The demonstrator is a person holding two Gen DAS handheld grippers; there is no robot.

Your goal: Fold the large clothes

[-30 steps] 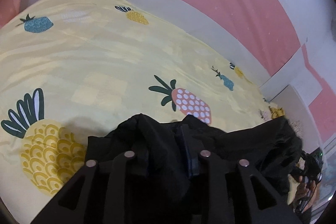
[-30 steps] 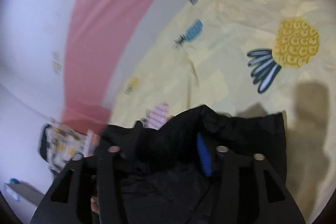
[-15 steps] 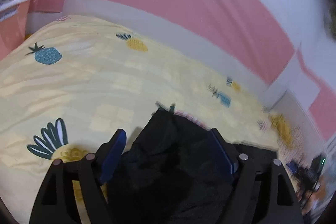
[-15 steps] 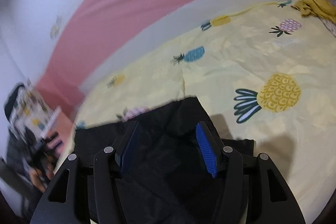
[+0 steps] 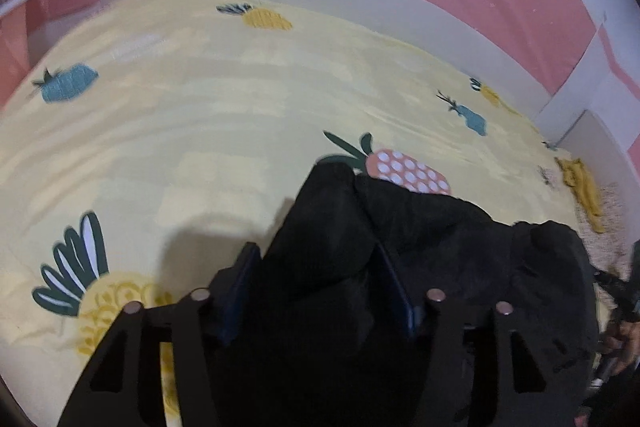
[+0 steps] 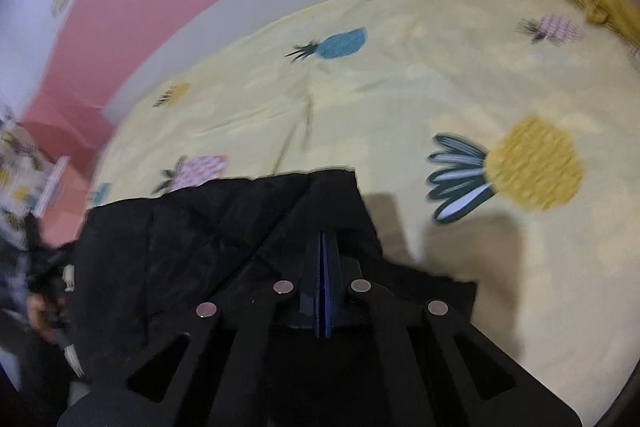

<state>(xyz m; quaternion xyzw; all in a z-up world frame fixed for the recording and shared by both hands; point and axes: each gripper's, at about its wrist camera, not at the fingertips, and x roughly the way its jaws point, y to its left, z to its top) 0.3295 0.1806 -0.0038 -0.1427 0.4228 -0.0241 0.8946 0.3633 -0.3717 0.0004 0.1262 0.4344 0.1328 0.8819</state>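
Two views, starting with the left wrist: looking along the left gripper [image 5: 316, 255], standing spread with a thick bunch of the black garment [image 5: 460, 247] bulging up between the blue pads [image 5: 240, 279]; touching cloth on both sides, yet not telling clearly whether squeezing it or merely straddling it. Lying heaped on the yellow pineapple sheet [image 5: 200, 107], trailing off to the right and partly covering a pink pineapple print. Looking soft and limp, probably quilted and fairly bulky, so likely sagging and collapsing wherever unsupported, not holding any crease by itself. Turning to the right wrist: looking along the right gripper [image 6: 324, 247], pressed together, pinching the garment a little inside its near right corner. Spreading flatter on this side, showing a straight far edge, a squared corner and stitched seam lines running diagonally. Judging from this, taking hold best at corners or along a hem or seam, where several layers are giving the pads something firm to bite; grabbing a loose middle bunch is risking slippage and an uneven fold. Needing both ends lifted together and kept taut, given the size and the likely weight.
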